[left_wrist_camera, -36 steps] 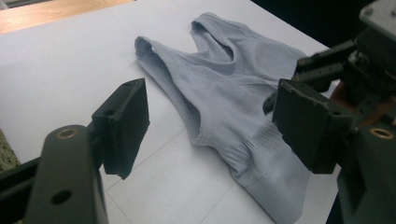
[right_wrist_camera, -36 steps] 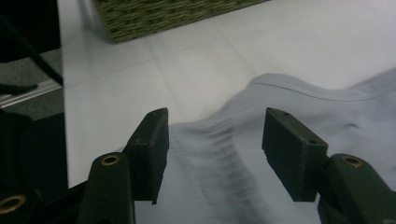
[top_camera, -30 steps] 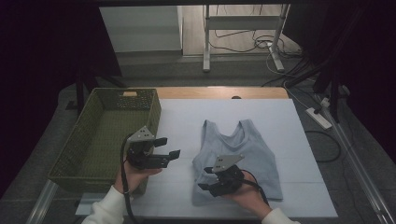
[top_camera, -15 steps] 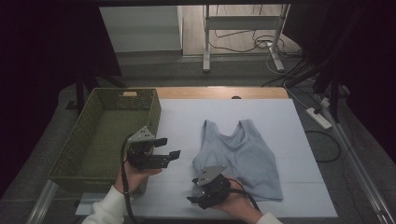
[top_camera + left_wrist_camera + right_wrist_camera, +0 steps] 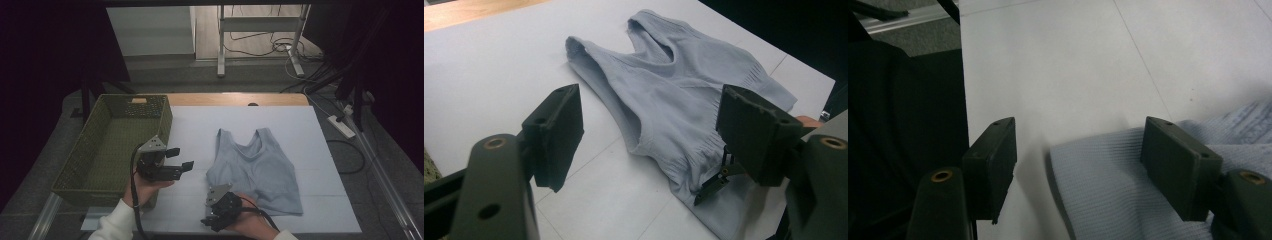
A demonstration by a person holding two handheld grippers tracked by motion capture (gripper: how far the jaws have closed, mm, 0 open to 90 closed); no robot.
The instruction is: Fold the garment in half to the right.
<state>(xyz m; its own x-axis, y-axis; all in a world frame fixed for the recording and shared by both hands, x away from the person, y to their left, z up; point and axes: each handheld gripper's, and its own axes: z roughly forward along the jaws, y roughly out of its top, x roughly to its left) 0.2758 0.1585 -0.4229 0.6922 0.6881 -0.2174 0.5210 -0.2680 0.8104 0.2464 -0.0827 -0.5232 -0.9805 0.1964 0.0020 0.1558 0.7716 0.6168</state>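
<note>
Under both hand-held grippers lies the bench (image 5: 200, 125), covered by a white sheet, the largest thing in the scene. To the far side of the left hand-held gripper (image 5: 181, 158), away from the other hand, sits a green woven basket (image 5: 107, 145) whose near wall is just beside that hand. Ahead of the right hand-held gripper (image 5: 207, 220), and across from the left one's jaw tips, a light grey tank top (image 5: 257, 170) lies flat on the sheet with its straps pointing away from the person and its hem toward them.

The left hand-held gripper is held just above the sheet, its jaws pointing toward the top and standing wide apart with nothing between them; in the left gripper view the tank top (image 5: 684, 95) shows beyond the gap, apart from both pads. The right hand-held gripper sits low at the near left corner of the hem. Its jaws have just been opening; in the right gripper view (image 5: 1078, 170) the corner of the grey fabric (image 5: 1108, 185) lies between them, reaching the one pad, while the other pad stands clear over bare sheet, so the cloth is released.
</note>
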